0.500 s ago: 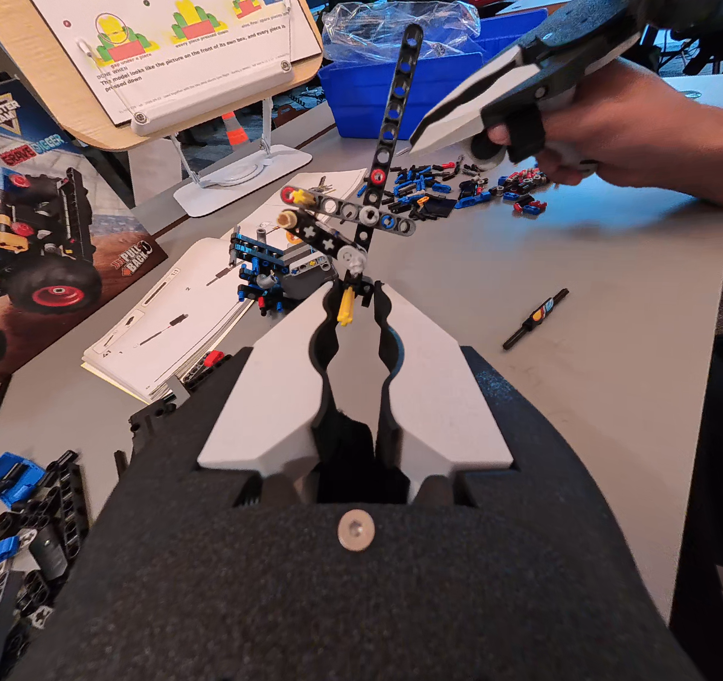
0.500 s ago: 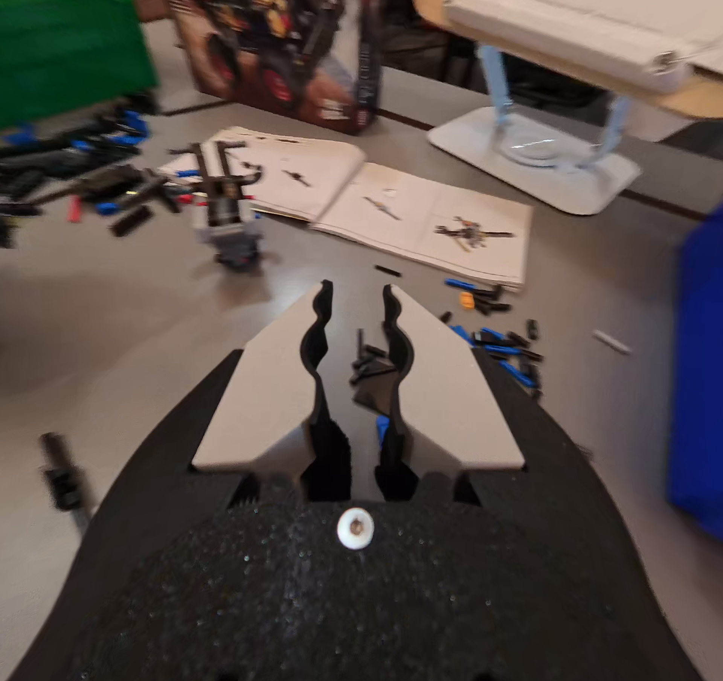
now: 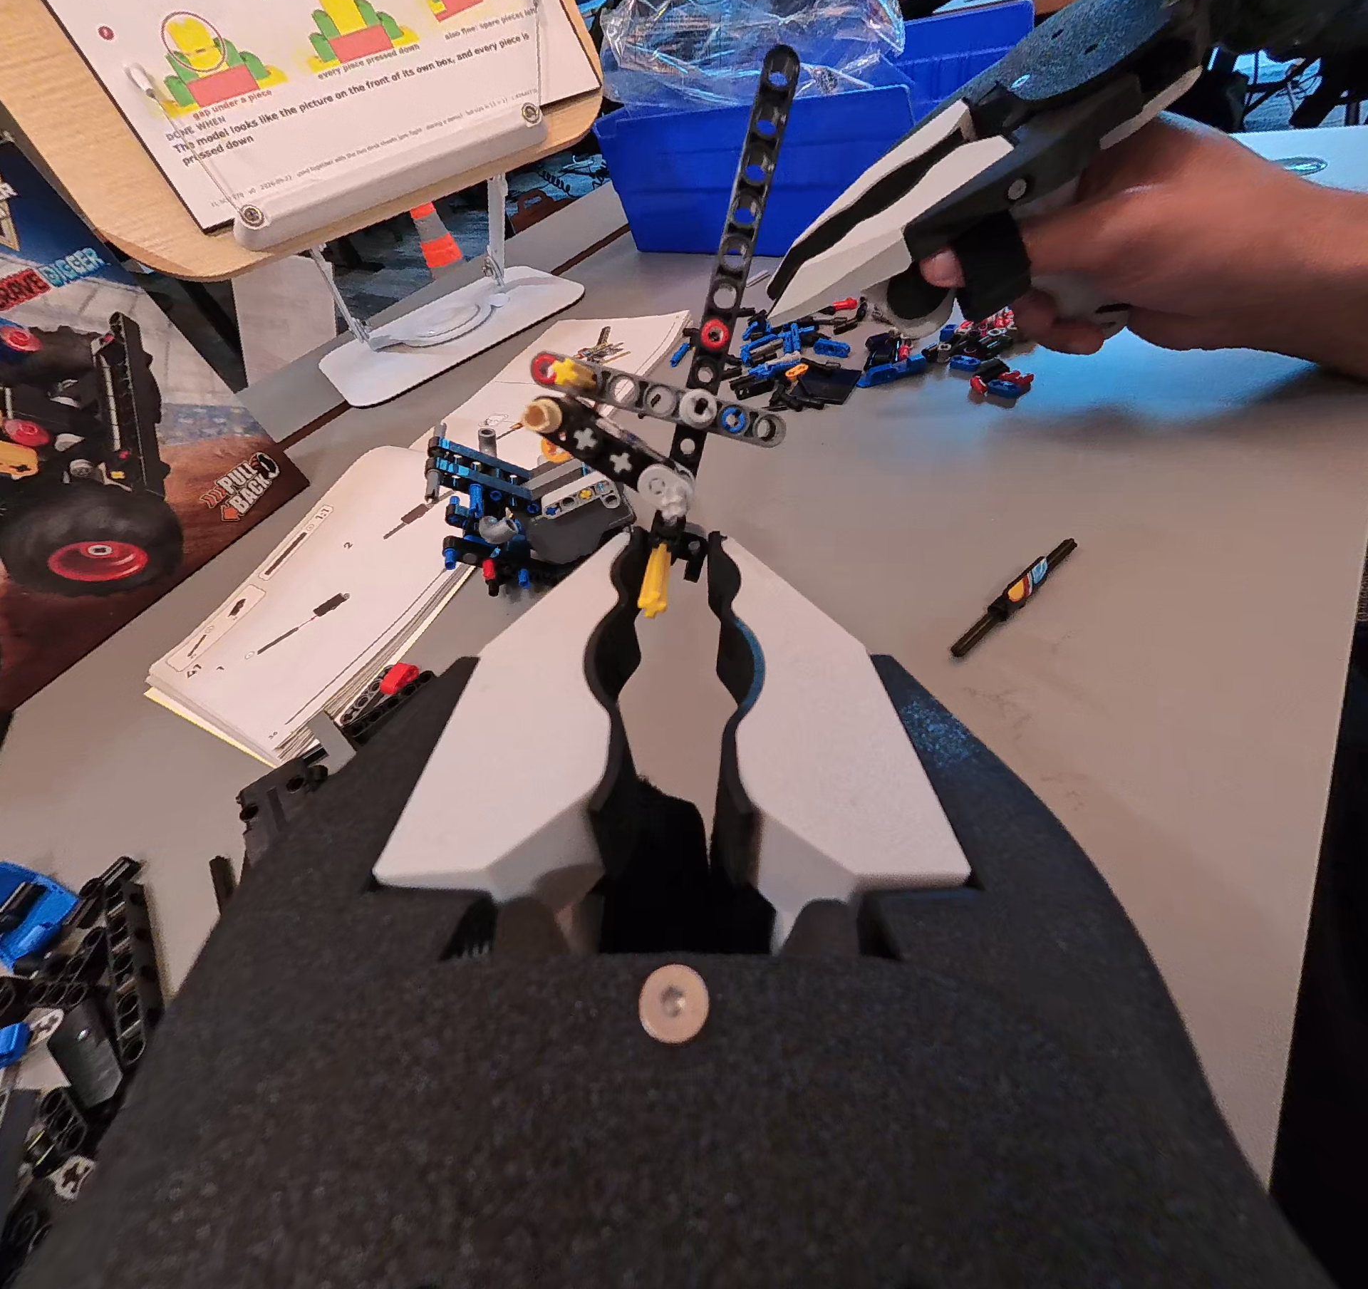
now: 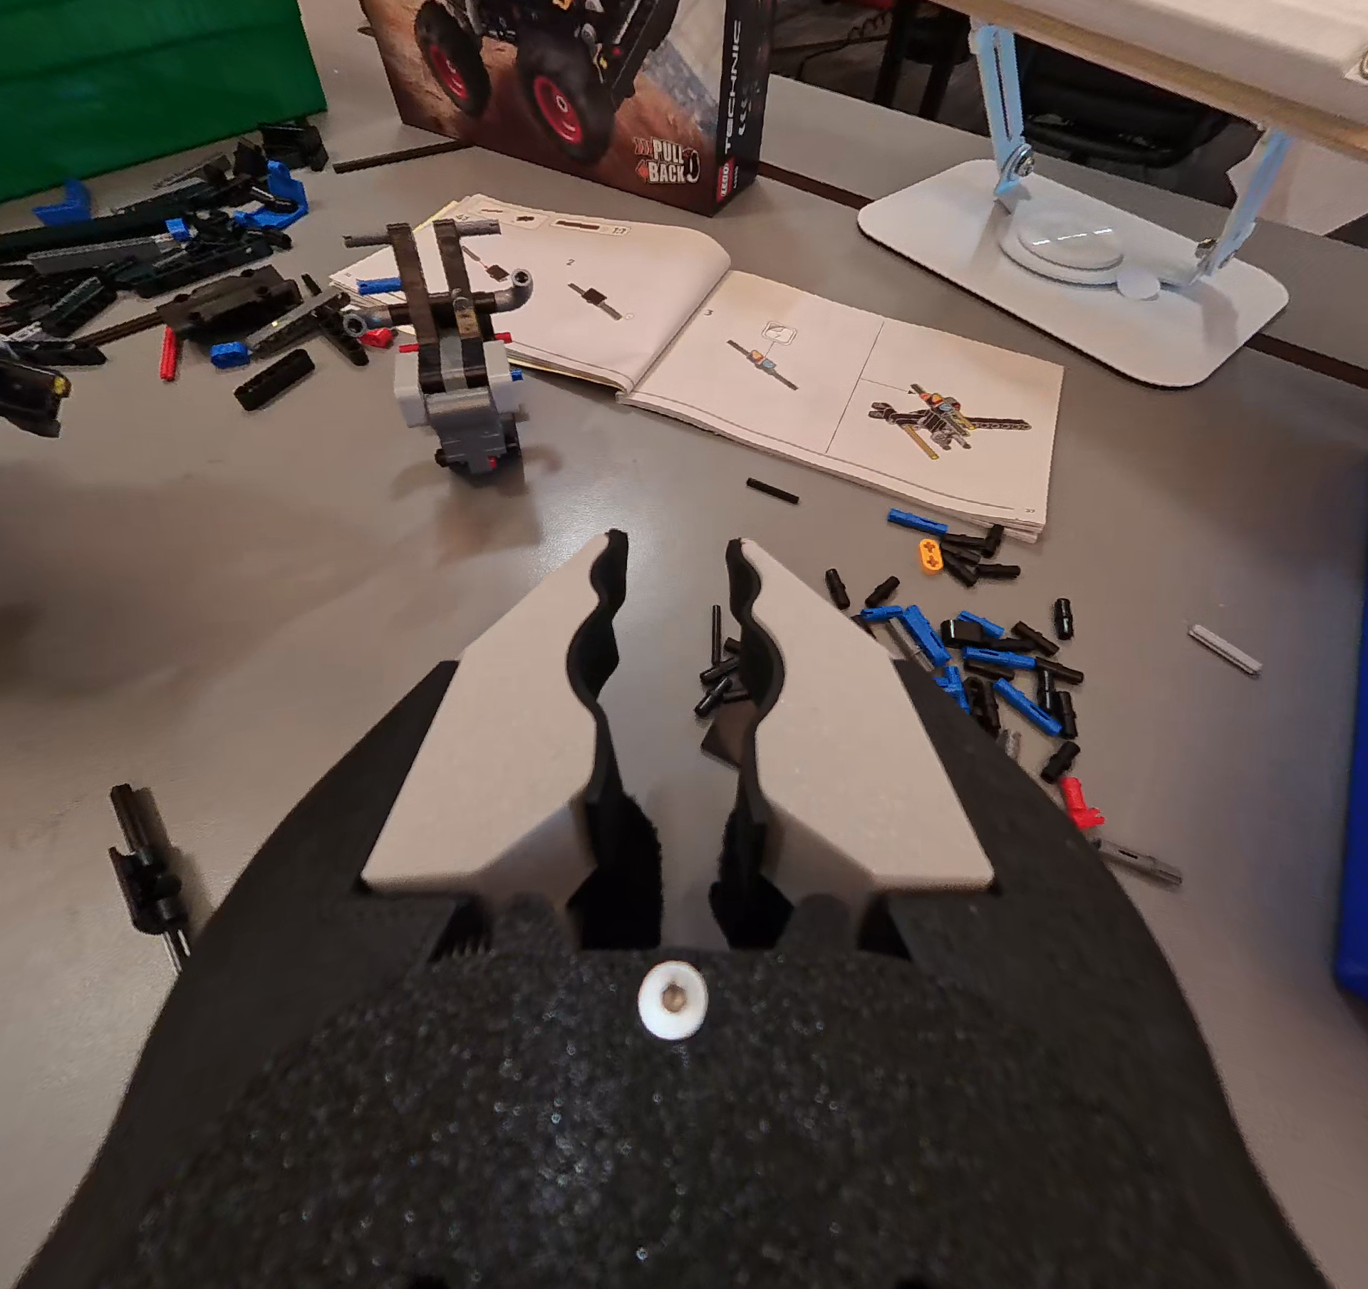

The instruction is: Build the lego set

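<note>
Overhead, so to speak, the grey table (image 3: 1110, 483) carries an open instruction booklet (image 4: 666, 306). Left of the booklet stands a part-built chassis (image 4: 455, 380); right of it lies a scatter of blue and black pins (image 4: 992, 661). The left gripper (image 3: 670, 550) clamps a beam assembly (image 3: 696, 395) above the booklet. The right gripper (image 4: 670, 543), jaws apart and empty, hovers near the pins.

The left gripper (image 3: 670, 550) has smooth matt grey plastic fingers (image 3: 518, 735) on a rough, grainy black body with a shiny metal screw (image 3: 672, 1003). The instruction booklet (image 4: 740, 335) is matt paper, the set box (image 4: 592, 47) glossy card. The grey table (image 3: 1073, 735) looks smooth with a dull sheen; crinkled clear plastic film (image 3: 740, 32) glints in the glossy blue plastic bin (image 3: 688, 180).
</note>
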### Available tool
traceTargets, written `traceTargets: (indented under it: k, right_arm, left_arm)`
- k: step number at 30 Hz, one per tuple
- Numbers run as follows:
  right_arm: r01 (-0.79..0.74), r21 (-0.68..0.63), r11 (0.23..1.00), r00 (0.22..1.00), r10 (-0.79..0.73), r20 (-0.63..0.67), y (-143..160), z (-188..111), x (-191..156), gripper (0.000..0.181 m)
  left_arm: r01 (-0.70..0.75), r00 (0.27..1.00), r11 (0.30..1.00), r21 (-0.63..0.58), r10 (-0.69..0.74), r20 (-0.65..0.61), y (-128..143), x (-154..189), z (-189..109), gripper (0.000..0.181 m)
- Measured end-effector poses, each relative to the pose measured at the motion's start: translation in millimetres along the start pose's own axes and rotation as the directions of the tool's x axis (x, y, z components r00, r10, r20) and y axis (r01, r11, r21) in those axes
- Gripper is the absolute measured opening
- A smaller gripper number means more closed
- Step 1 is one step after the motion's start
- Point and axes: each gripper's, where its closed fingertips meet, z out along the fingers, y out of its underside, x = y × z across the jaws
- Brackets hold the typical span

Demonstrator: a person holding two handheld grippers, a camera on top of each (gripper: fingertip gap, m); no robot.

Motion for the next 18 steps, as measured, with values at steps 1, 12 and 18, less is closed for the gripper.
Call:
traceTargets:
  k: [1,12,18]
  right_arm:
    - [0.001,-0.002,1.0,1.0,-0.001,0.001,0,0,0,0.027]
    - [-0.01,-0.004,1.0,0.999,0.011,0.047,1,1,-7,0.026]
    - [0.01,0.022,1.0,0.995,-0.012,0.1,-3,0,-19,0.025]
  left_arm:
    - [0.0,1.0,1.0,-0.001,0.0,-0.001,0,0,0,0.014]
    - [-0.013,1.0,1.0,-0.002,0.013,0.0,0,1,1,0.014]
    - [-0.085,0.996,0.996,0.025,0.085,0.011,-2,4,2,0.013]
